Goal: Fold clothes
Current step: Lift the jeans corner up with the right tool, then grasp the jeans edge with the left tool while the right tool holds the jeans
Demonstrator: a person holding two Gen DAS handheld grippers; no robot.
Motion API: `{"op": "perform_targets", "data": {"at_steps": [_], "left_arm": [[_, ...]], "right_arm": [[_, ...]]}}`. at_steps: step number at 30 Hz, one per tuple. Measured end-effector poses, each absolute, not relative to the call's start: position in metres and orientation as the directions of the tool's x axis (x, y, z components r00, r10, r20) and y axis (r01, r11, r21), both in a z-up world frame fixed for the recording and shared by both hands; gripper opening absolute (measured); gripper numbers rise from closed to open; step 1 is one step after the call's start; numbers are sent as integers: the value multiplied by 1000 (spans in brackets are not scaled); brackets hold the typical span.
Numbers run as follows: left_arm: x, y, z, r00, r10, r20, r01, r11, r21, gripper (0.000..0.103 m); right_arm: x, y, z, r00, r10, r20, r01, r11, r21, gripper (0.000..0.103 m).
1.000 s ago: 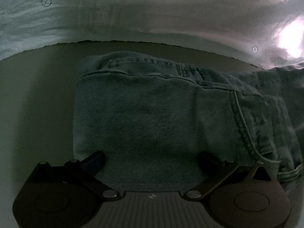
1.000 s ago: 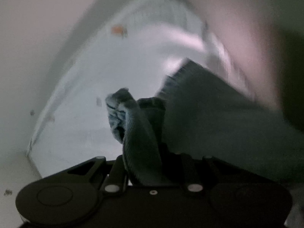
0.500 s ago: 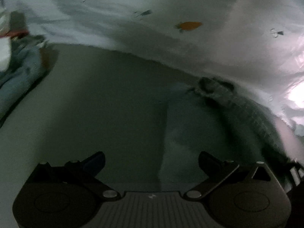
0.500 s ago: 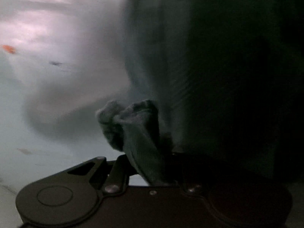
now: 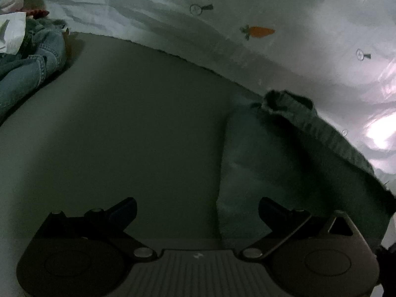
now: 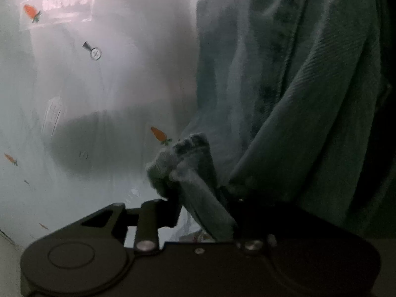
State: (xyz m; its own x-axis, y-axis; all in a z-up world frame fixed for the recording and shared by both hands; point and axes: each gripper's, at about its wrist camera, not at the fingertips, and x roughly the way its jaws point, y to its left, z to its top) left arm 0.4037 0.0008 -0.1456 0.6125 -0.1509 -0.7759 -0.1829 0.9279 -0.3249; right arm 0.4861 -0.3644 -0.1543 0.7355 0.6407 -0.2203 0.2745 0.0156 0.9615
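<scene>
Left wrist view: left gripper [image 5: 197, 209] fingers spread wide, nothing between them; folded jeans [image 5: 259, 163] on bench [image 5: 123, 128], right of centre; second denim heap [image 5: 29, 57] far left. Right wrist view: right gripper [image 6: 201, 210] fingers have just been opening; jeans cuff [image 6: 195, 173] between them, hold unclear.

Dim, grainy fisheye views; pink glare upper right, blurred edges.

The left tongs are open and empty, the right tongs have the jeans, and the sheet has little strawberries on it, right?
Not strawberries. The sheet has little orange carrots, seen in the left wrist view. The left tongs are open and empty; the jeans sit between the right tongs, which have just been opening.
</scene>
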Motion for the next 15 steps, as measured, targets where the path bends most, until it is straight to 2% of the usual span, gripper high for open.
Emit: {"op": "perform_targets", "data": {"at_steps": [6, 7, 8, 9, 10, 12, 15], "left_arm": [[406, 1, -138, 630, -193, -752, -187, 903, -388, 103], [407, 0, -138, 631, -193, -751, -183, 904, -386, 103], [406, -1, -137, 631, -193, -752, -183, 904, -386, 103], [406, -1, -137, 630, -193, -752, -183, 904, -385, 103], [405, -2, -137, 630, -193, -753, -183, 904, -385, 103], [405, -3, -137, 627, -195, -754, -186, 902, -389, 103], [403, -4, -136, 625, -195, -756, -183, 904, -385, 103]], "right_arm": [[485, -355, -123, 689, 642, -336, 207, 270, 940, 42], [485, -356, -119, 681, 648, -341, 193, 290, 937, 46], [484, -356, -118, 673, 659, -336, 181, 293, 939, 55], [485, -356, -116, 664, 673, -326, 170, 290, 942, 76], [481, -355, -115, 649, 697, -305, 156, 271, 950, 81], [467, -348, -111, 620, 737, -270, 102, 265, 959, 73], [467, -339, -98, 595, 752, -285, 33, 331, 943, 66]]}}
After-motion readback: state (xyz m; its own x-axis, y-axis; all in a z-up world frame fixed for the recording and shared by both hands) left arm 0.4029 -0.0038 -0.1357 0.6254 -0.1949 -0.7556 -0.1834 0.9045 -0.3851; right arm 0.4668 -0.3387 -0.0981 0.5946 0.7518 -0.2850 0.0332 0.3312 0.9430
